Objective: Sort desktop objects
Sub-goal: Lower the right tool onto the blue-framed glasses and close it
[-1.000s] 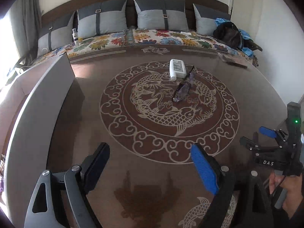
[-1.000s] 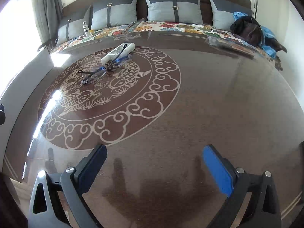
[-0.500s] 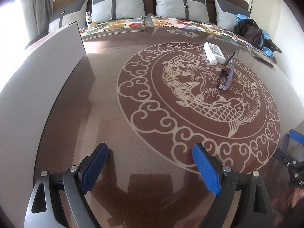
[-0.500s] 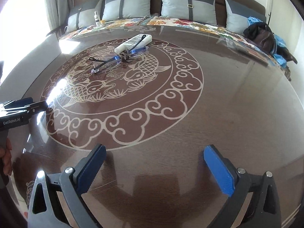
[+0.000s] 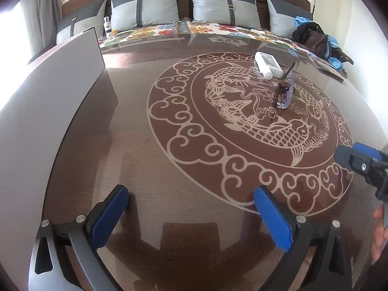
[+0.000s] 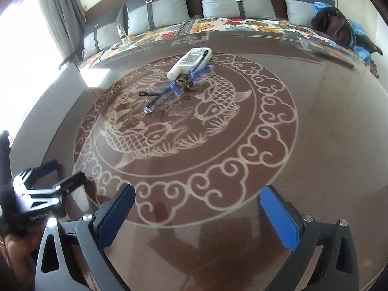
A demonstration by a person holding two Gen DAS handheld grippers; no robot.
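Note:
A white remote-like bottle lies on the far part of the round-patterned brown table. A pair of glasses lies just in front of it, one arm resting against it. Both show in the right wrist view, the white object and the glasses. My left gripper is open and empty near the table's front edge. My right gripper is open and empty, also near the front edge, and it shows at the right edge of the left wrist view.
A grey upright panel runs along the table's left side. Behind the table is a sofa with grey cushions, a small bottle and a dark bag. A thin flat object lies at the table's far right edge.
Both grippers have swung and moved forward over the table; the view of the glasses and white object has shifted. The left gripper now shows at the left of the right wrist view.

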